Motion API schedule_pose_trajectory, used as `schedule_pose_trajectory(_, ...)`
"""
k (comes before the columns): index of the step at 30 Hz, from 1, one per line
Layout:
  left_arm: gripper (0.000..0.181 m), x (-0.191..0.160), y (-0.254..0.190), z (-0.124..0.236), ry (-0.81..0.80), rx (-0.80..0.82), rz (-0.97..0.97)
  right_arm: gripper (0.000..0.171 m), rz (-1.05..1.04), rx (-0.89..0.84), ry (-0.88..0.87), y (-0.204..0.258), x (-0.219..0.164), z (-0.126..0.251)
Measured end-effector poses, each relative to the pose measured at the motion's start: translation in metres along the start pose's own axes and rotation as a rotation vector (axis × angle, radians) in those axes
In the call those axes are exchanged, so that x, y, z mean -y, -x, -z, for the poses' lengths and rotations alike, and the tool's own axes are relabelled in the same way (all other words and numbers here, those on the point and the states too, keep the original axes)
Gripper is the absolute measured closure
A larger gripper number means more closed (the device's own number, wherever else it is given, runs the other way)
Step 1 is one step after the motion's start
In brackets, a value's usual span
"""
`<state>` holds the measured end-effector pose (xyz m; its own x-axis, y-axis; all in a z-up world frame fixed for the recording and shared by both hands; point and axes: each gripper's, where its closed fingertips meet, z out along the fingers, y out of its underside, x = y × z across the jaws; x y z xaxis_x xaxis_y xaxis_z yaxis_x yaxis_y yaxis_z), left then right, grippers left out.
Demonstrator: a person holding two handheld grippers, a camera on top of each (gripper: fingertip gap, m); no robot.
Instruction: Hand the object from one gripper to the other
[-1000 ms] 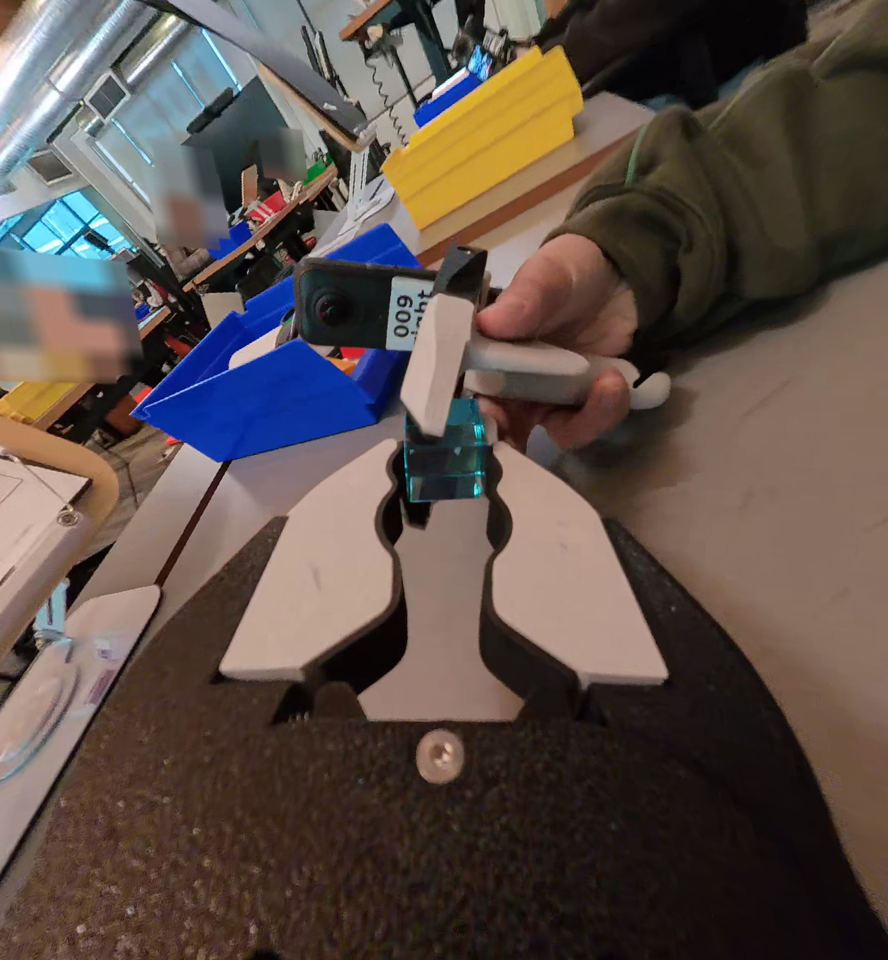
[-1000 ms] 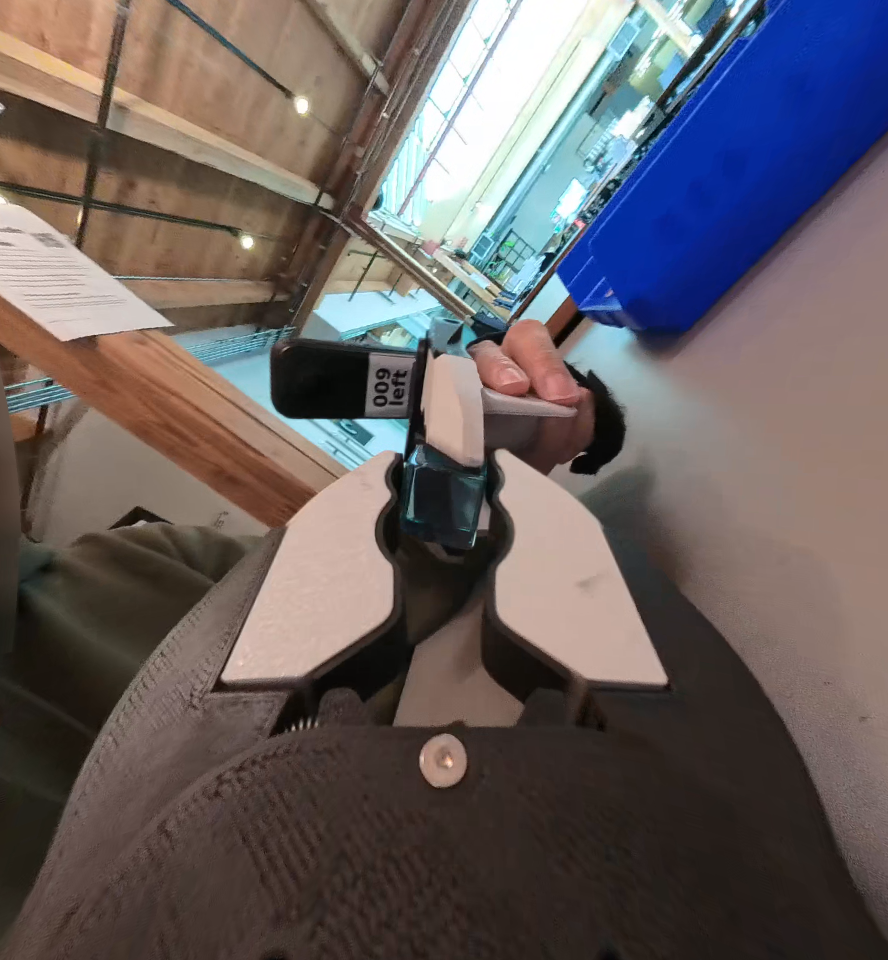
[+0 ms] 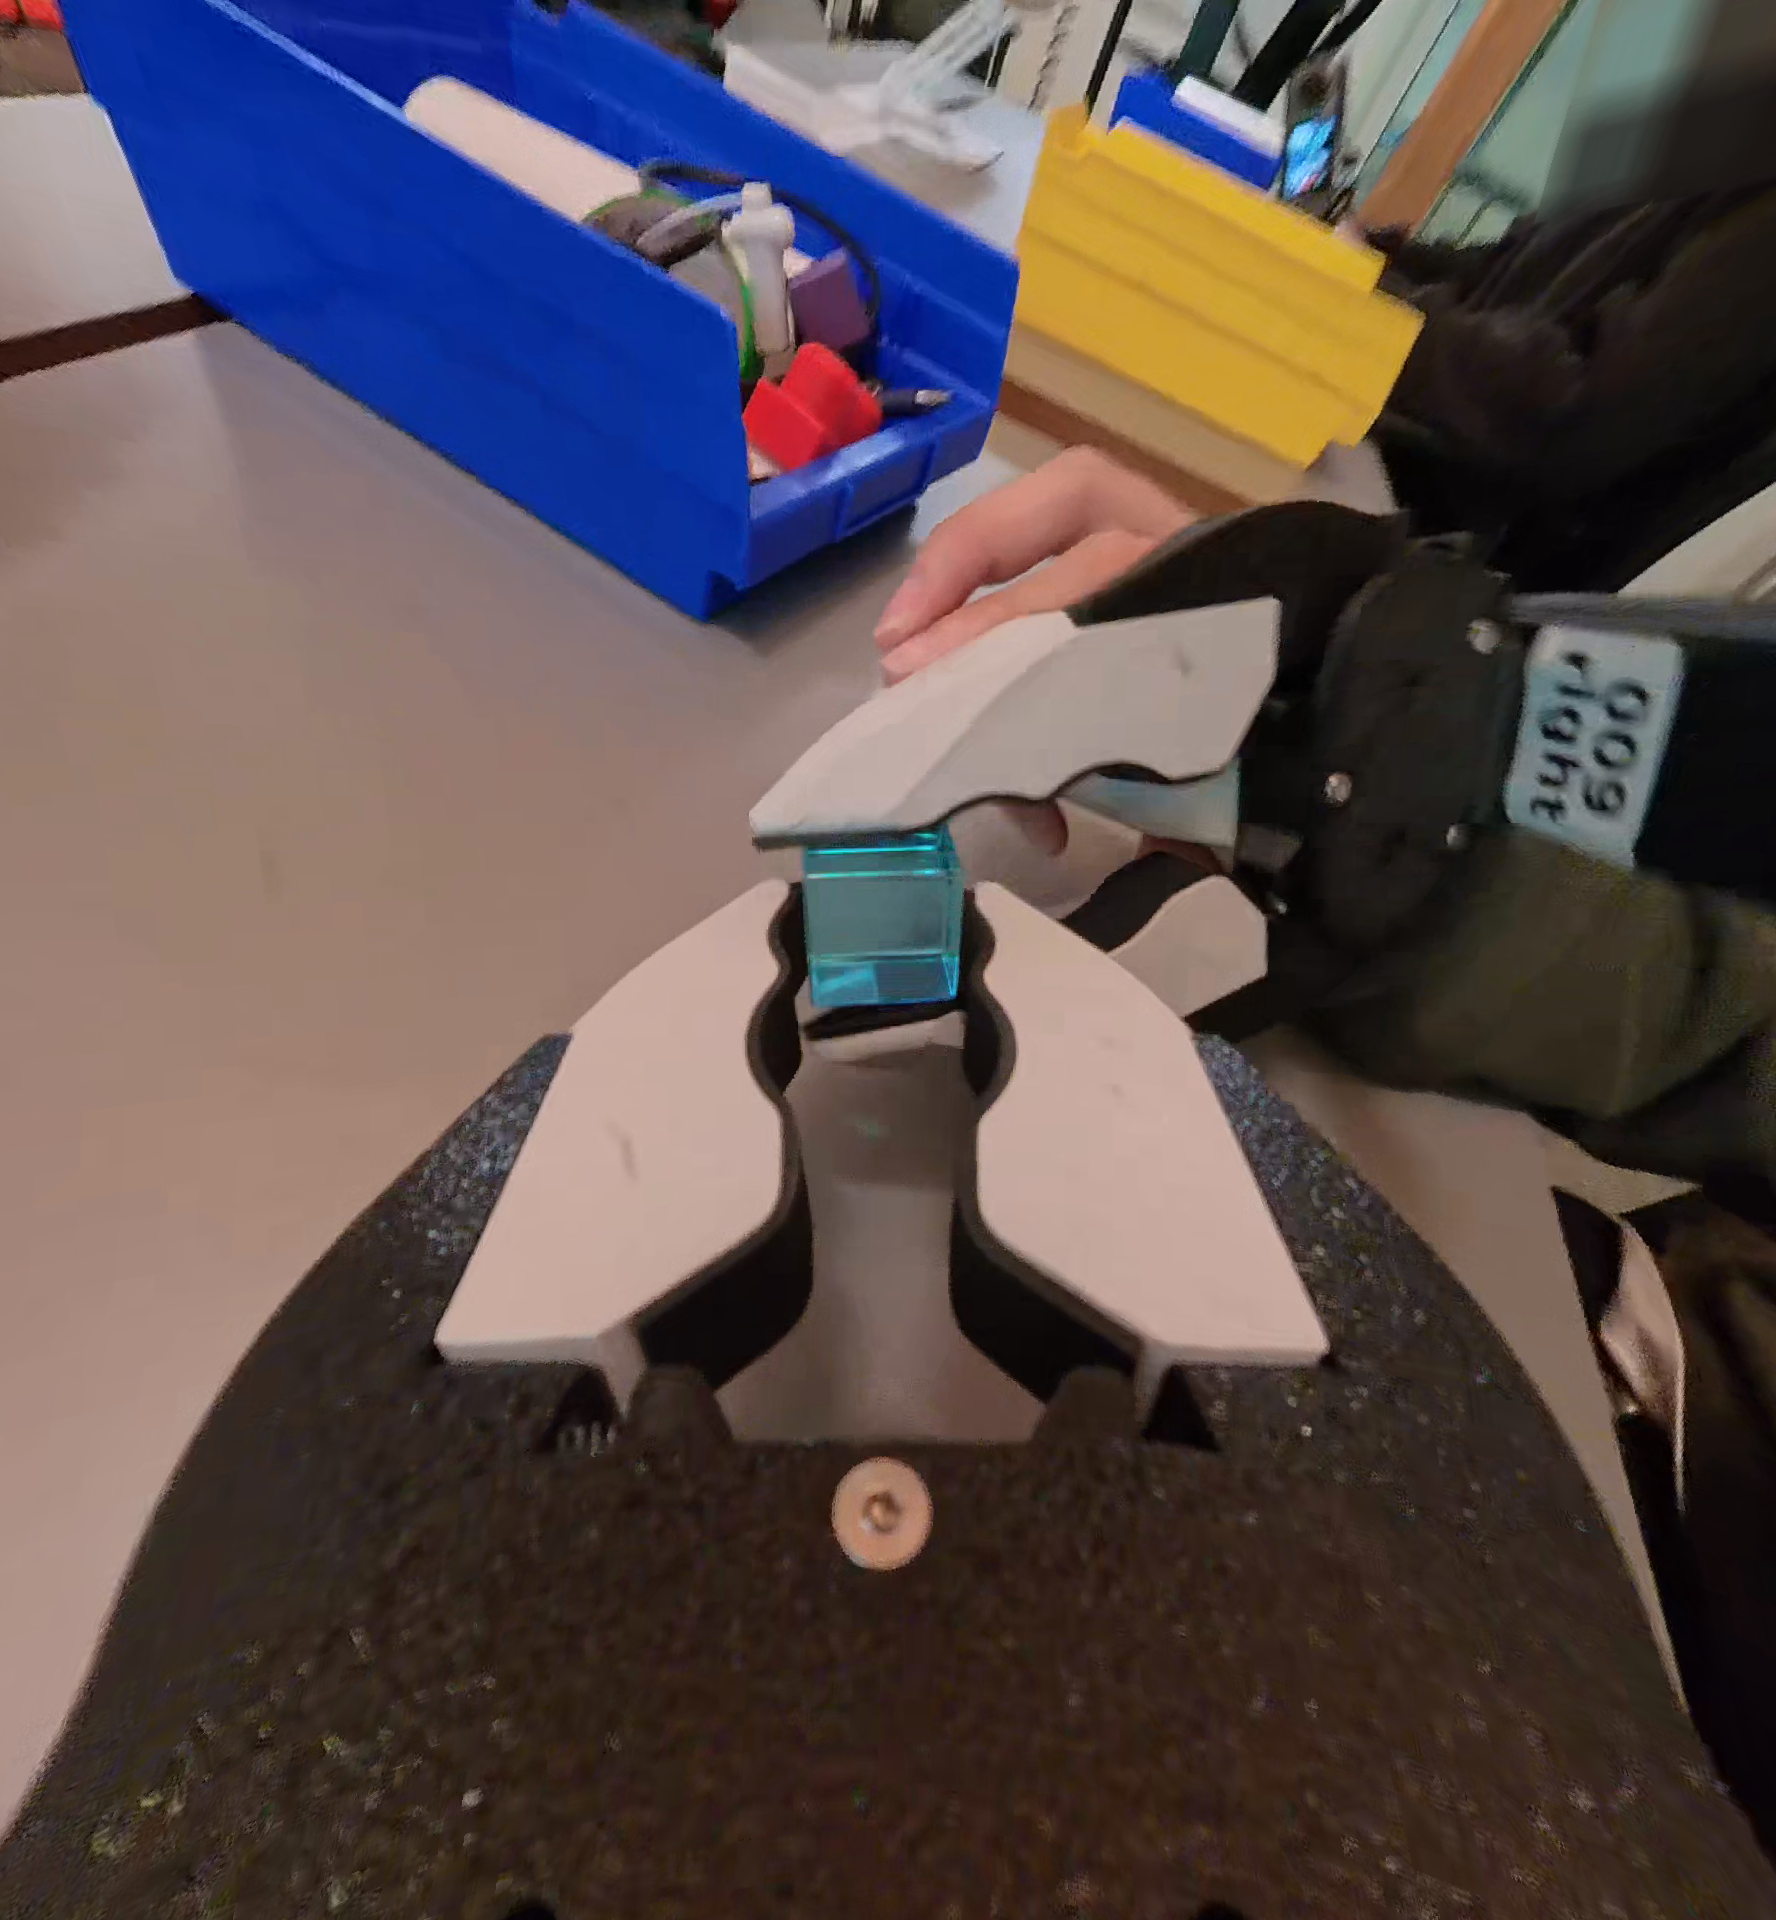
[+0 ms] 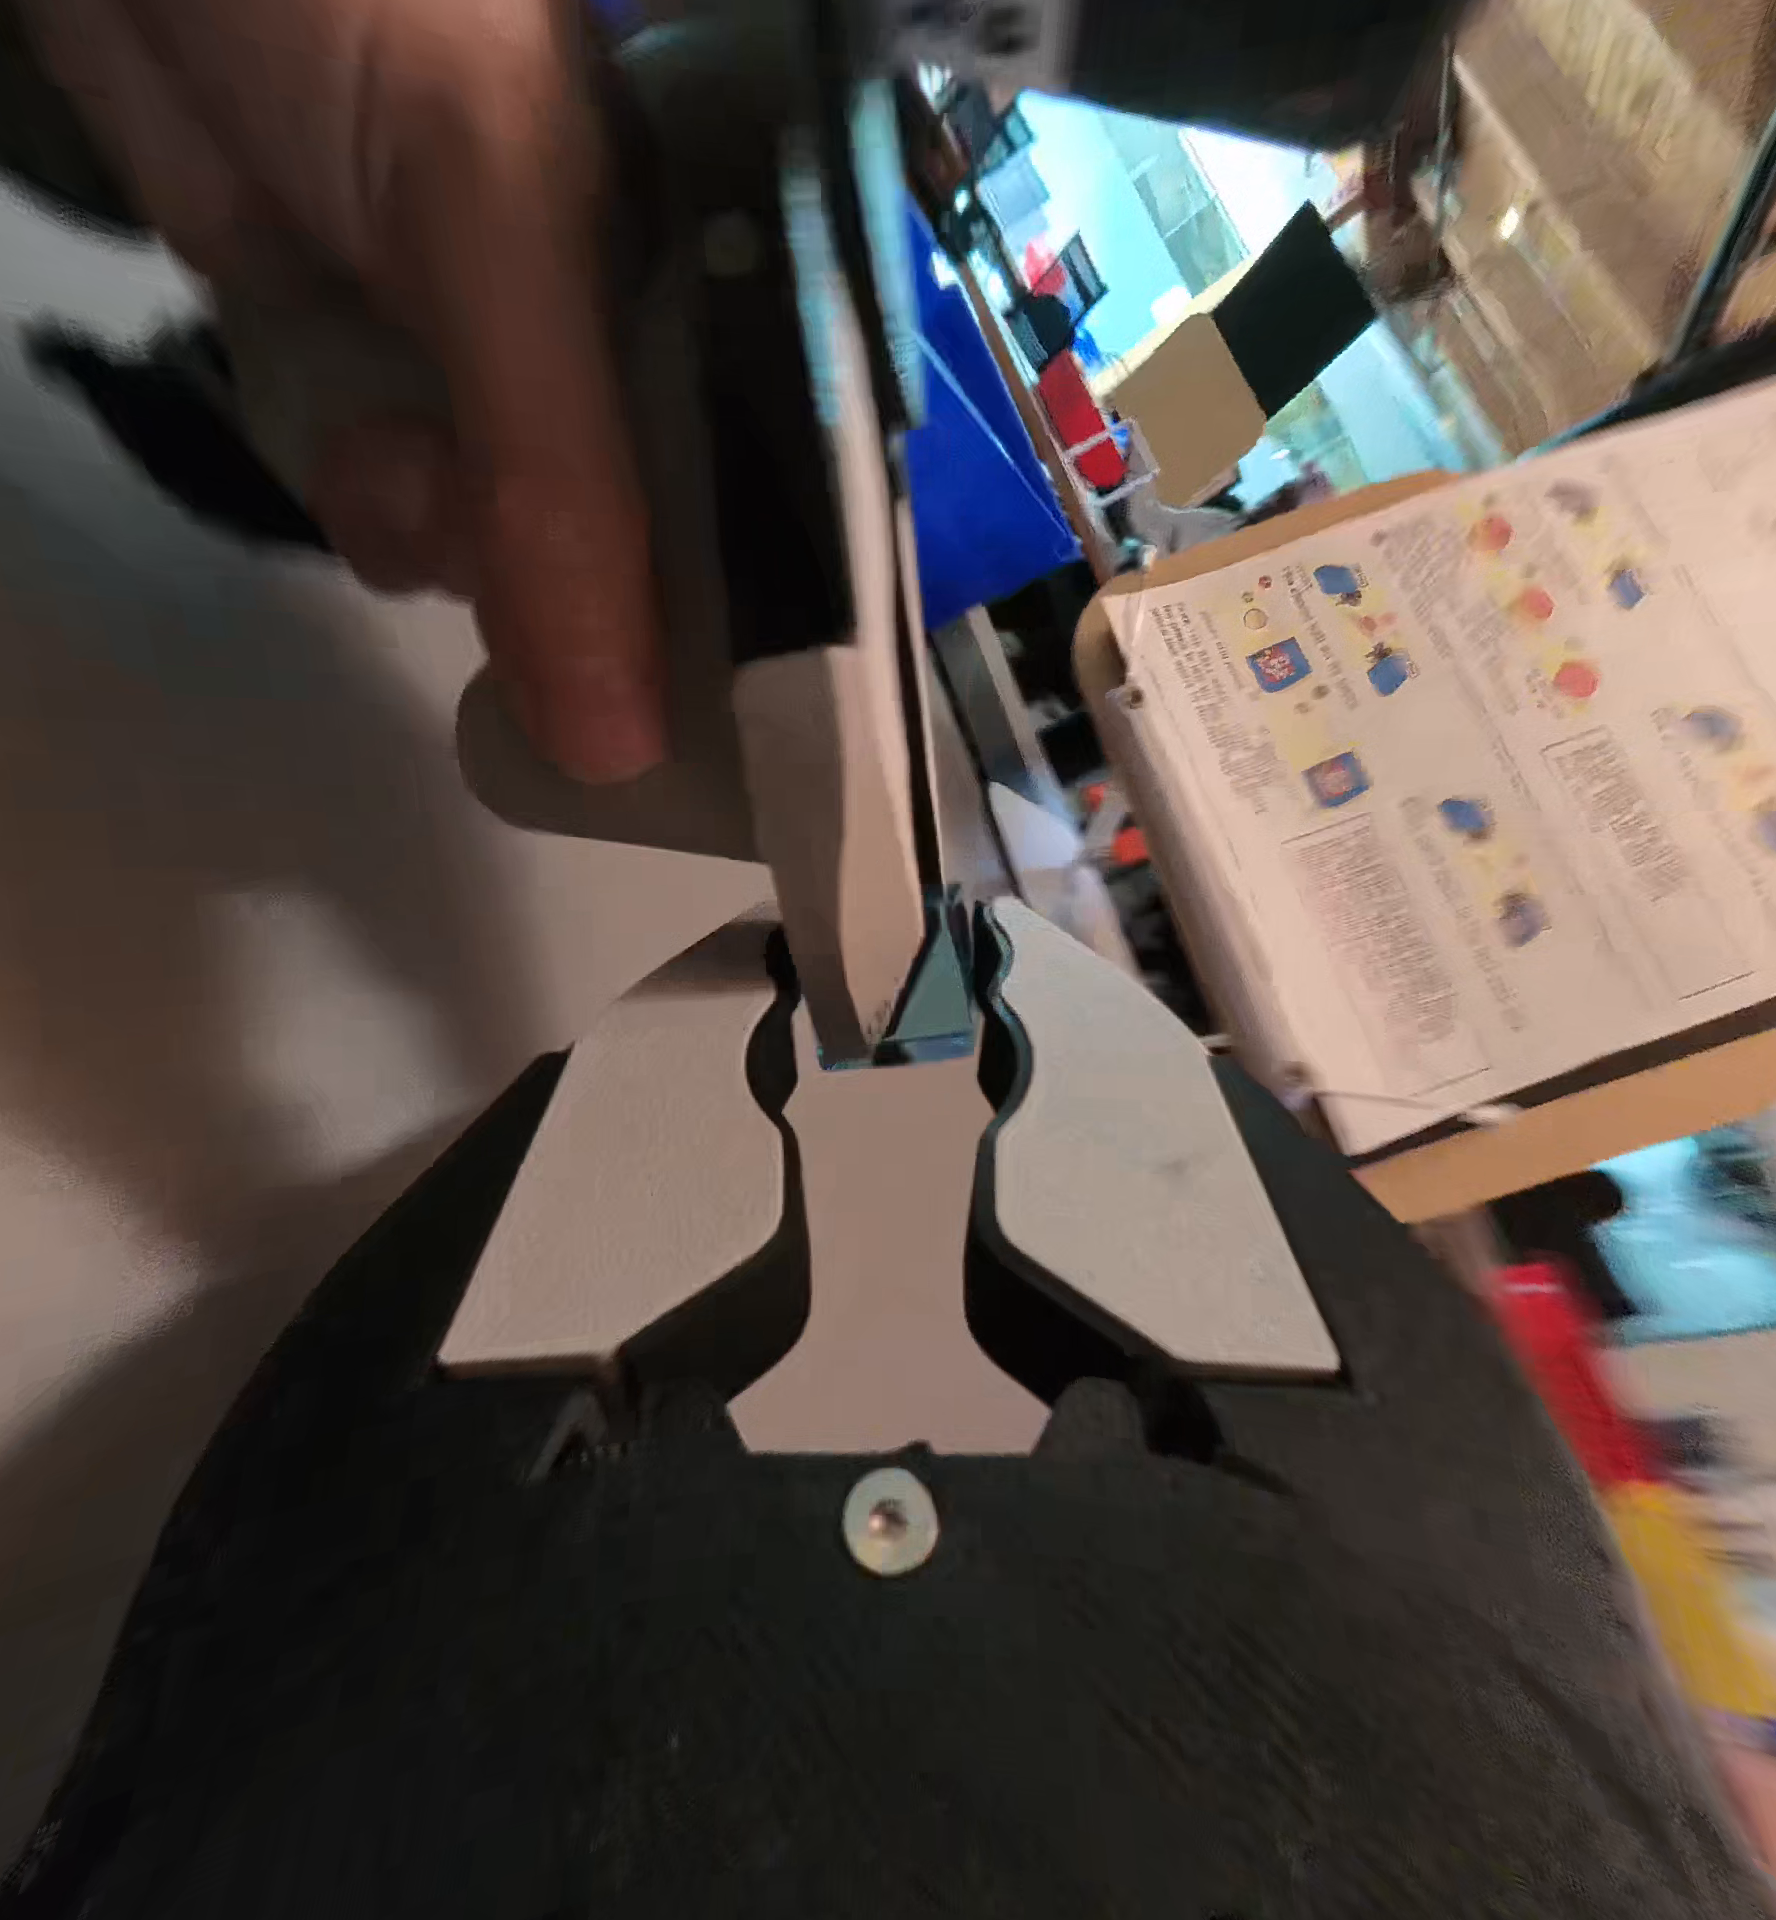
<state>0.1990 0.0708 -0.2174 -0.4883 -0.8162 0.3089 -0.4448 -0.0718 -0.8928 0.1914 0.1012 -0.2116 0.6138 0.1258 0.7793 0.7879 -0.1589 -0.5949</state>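
A clear teal cube (image 3: 882, 925) sits between the fingertips of my left gripper (image 3: 879, 920), which presses on its left and right sides above the grey table (image 3: 240, 748). My right gripper comes in from the right. Its upper finger (image 3: 1019, 717) lies on the cube's top, and its lower finger is under the cube. In the right wrist view the cube (image 4: 936, 997) looks dark between the tips of my right gripper (image 4: 882, 977). A finger (image 4: 842, 831) of the left gripper covers part of it.
A blue bin (image 3: 427, 260) of small parts and a yellow bin (image 3: 1206, 260) stand at the back of the table. A hand (image 3: 1019, 551) and a dark green sleeve hold the right gripper. A board with a printed sheet (image 4: 1486, 779) is at the right.
Both grippers have swung round together with the cube still between them. The right gripper now reaches in from the right instead of from ahead. The right wrist view is blurred by motion.
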Motion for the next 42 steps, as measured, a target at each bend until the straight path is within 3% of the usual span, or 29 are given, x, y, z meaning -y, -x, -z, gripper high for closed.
schedule_pose_trajectory(4, 0.154, 0.017, 0.007, 0.02, -0.155, -0.031, -0.086, 0.103, -0.633, 0.177, -0.195, -0.012, 0.013, 0.008)
schedule_pose_trajectory(7, 0.155, 0.037, -0.005, 0.042, -0.348, -0.093, -0.25, 0.093, -1.126, 0.444, -0.328, -0.011, 0.024, 0.013)
schedule_pose_trajectory(11, 0.155, 0.038, -0.028, 0.05, -0.406, -0.153, -0.49, 0.103, -1.661, 0.845, -0.559, -0.012, 0.053, 0.028)
schedule_pose_trajectory(13, 0.154, 0.031, -0.033, 0.046, -0.37, -0.149, -0.588, 0.112, -1.796, 0.975, -0.659, -0.016, 0.063, 0.035)
schedule_pose_trajectory(15, 0.154, 0.026, -0.034, 0.041, -0.344, -0.128, -0.661, 0.12, -1.82, 1.024, -0.649, -0.011, 0.066, 0.035)
schedule_pose_trajectory(19, 0.154, 0.02, -0.029, 0.035, -0.297, -0.05, -0.762, 0.138, -1.693, 0.966, -0.572, 0.001, 0.063, 0.03)
schedule_pose_trajectory(24, 0.153, 0.015, -0.018, 0.03, -0.235, 0.027, -0.779, 0.14, -1.548, 0.869, -0.488, 0.004, 0.054, 0.025)
schedule_pose_trajectory(26, 0.142, 0.013, -0.011, 0.028, -0.21, 0.061, -0.743, 0.14, -1.447, 0.746, -0.395, 0.004, 0.04, 0.017)
schedule_pose_trajectory(28, 0.129, 0.012, -0.009, 0.028, -0.195, 0.043, -0.666, 0.141, -1.296, 0.573, -0.308, -0.002, 0.021, 0.011)
schedule_pose_trajectory(31, 0.131, 0.023, 0.002, 0.031, -0.213, 0.056, -0.405, 0.14, -1.005, 0.294, -0.194, -0.019, -0.004, 0.007)
schedule_pose_trajectory(33, 0.131, 0.03, 0.005, 0.029, -0.208, 0.045, -0.207, 0.141, -0.695, 0.135, -0.095, -0.025, -0.015, 0.007)
schedule_pose_trajectory(37, 0.13, 0.024, 0.006, 0.017, -0.132, 0.05, -0.056, 0.14, -0.161, 0.005, 0.03, -0.017, -0.016, 0.004)
schedule_pose_trajectory(39, 0.129, 0.014, 0.009, 0.011, -0.068, 0.075, -0.037, 0.14, -0.027, -0.02, 0.057, -0.013, -0.014, 0.001)
schedule_pose_trajectory(42, 0.144, 0.008, 0.01, 0.008, -0.038, 0.073, -0.03, 0.14, 0.065, -0.026, 0.063, -0.009, -0.011, -0.001)
